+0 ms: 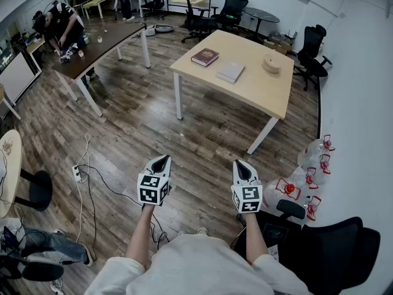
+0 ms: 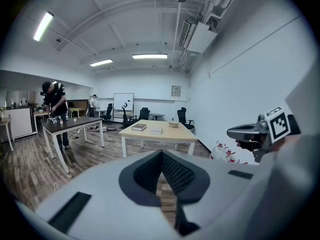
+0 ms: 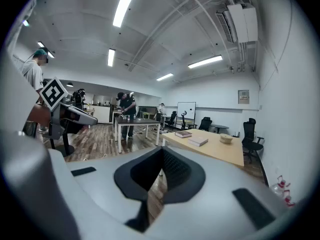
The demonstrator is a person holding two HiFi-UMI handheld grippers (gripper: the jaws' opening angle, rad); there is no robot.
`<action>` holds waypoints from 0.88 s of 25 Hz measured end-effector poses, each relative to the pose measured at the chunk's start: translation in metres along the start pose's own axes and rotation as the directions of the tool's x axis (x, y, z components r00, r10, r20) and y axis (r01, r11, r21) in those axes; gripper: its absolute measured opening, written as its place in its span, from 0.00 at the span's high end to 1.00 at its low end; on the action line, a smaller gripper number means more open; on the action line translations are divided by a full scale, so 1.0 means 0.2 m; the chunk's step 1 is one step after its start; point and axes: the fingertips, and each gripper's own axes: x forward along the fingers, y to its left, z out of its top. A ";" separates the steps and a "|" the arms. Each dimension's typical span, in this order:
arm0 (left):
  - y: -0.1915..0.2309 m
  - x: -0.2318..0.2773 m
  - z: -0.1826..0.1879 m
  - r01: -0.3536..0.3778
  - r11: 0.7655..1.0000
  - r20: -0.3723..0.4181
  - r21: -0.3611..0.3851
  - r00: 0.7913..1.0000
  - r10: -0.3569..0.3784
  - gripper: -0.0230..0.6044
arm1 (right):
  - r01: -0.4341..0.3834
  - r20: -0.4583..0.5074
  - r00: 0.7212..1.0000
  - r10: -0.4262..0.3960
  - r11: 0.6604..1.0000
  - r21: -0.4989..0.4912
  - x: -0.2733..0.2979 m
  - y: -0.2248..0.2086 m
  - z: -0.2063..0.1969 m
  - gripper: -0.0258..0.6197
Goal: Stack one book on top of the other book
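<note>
1. Claws first: left gripper (image 1: 161, 161) and right gripper (image 1: 242, 165), both pinched fully closed with nothing between the jaws, held side by side ahead of the body over the wooden floor (image 1: 135, 128).
2. Aimed slightly downward and toward the light wooden table (image 1: 264, 94), well apart from it; probably closed simply for carrying, with no grasp due yet.
3. On that table: dark book (image 1: 205, 56) and pale book (image 1: 231, 71), lying flat, near each other but not touching, neither on top of the other. Further along the same top, a round bowl-like object (image 1: 272, 62).
4. Judged from this: stacking not yet begun. Needs an approach to the table first, then an opened claw before lifting either book.
5. Worth minding on the way: cable (image 1: 92, 177) trailing across the floor at the left, water bottles (image 1: 310, 165) against the wall at the right.
</note>
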 end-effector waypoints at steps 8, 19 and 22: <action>-0.02 -0.03 -0.03 0.005 1.000 -0.005 -0.013 1.000 -0.005 0.95 | -0.004 -0.007 1.000 0.004 1.000 -0.003 -0.02 0.03 -0.01 0.96; -0.15 -0.01 -0.06 0.081 0.994 0.016 0.069 0.996 -0.083 0.57 | -0.091 0.073 0.994 0.087 0.995 0.050 -0.03 0.09 0.01 0.60; -0.17 -0.02 -0.05 0.094 0.995 0.057 0.034 0.994 -0.096 0.44 | -0.083 0.113 0.991 0.076 0.995 0.059 -0.03 0.09 0.03 0.34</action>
